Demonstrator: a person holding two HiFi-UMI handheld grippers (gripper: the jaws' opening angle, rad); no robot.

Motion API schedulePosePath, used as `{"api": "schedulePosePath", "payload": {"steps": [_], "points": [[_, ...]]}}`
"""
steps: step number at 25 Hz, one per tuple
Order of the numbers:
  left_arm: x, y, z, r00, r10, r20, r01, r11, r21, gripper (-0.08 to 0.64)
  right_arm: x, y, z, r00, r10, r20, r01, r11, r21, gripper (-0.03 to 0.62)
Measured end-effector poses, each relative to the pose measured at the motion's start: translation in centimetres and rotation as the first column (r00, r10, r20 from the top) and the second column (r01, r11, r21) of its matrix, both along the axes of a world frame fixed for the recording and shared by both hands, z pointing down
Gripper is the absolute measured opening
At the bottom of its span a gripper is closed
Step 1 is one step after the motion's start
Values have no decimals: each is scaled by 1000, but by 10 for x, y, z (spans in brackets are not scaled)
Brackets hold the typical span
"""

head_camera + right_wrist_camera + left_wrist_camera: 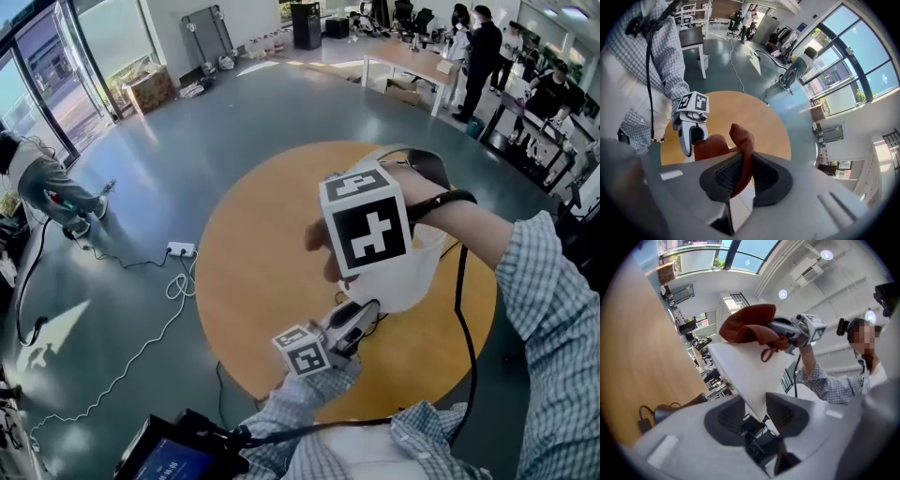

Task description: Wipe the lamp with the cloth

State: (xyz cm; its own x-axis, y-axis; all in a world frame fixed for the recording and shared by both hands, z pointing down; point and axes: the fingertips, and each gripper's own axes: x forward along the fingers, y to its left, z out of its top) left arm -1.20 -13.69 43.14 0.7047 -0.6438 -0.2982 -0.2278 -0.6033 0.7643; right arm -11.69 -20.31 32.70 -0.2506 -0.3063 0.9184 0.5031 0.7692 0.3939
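The lamp's white shade [414,274] stands over the round wooden table [253,281]. In the head view my right gripper's marker cube [366,221] covers the top of the shade and hides its jaws. A red-brown cloth [739,140] is pinched in my right gripper [740,174], which points down at the shade. From the left gripper view the cloth [750,326] lies bunched on the shade's [745,369] upper edge, at the right gripper [794,331]. My left gripper [757,411] is shut on the shade's lower rim, and in the head view it [361,317] reaches up from below.
A black cable [461,309] runs down the table's right side. On the grey floor lie a power strip [181,249] and white cord. A person [37,183] crouches at left by the windows. More people [483,47] stand at a desk [412,61] behind. A screen device [169,459] sits at the bottom edge.
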Motion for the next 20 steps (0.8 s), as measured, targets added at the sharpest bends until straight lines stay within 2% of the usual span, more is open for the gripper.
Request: {"api": "schedulePosePath", "payload": {"steps": [4, 7, 10, 14, 18, 20], "points": [[3, 0, 5, 1000, 5, -7, -4, 1000, 23, 141, -4, -35, -5, 997, 73, 8, -73, 997, 26, 49], [0, 0, 9, 1000, 2, -16, -2, 999, 35, 140, 4, -66, -3, 985, 174, -8, -174, 984, 40, 49], [-2, 1, 8, 1000, -2, -18, 2, 1000, 31, 140, 6, -90, 1, 966, 257, 20, -256, 966, -31, 49], [-1, 5, 8, 1000, -10, -23, 11, 1000, 23, 140, 22, -116, 7, 921, 388, 45, -376, 912, -164, 49], [1, 6, 6, 1000, -10, -7, 10, 1000, 15, 140, 40, -132, 14, 862, 500, 88, -451, 833, -320, 49], [0, 7, 2, 1000, -12, 0, 12, 1000, 3, 141, 50, -141, 16, 828, 550, 107, -481, 795, -369, 49]]}}
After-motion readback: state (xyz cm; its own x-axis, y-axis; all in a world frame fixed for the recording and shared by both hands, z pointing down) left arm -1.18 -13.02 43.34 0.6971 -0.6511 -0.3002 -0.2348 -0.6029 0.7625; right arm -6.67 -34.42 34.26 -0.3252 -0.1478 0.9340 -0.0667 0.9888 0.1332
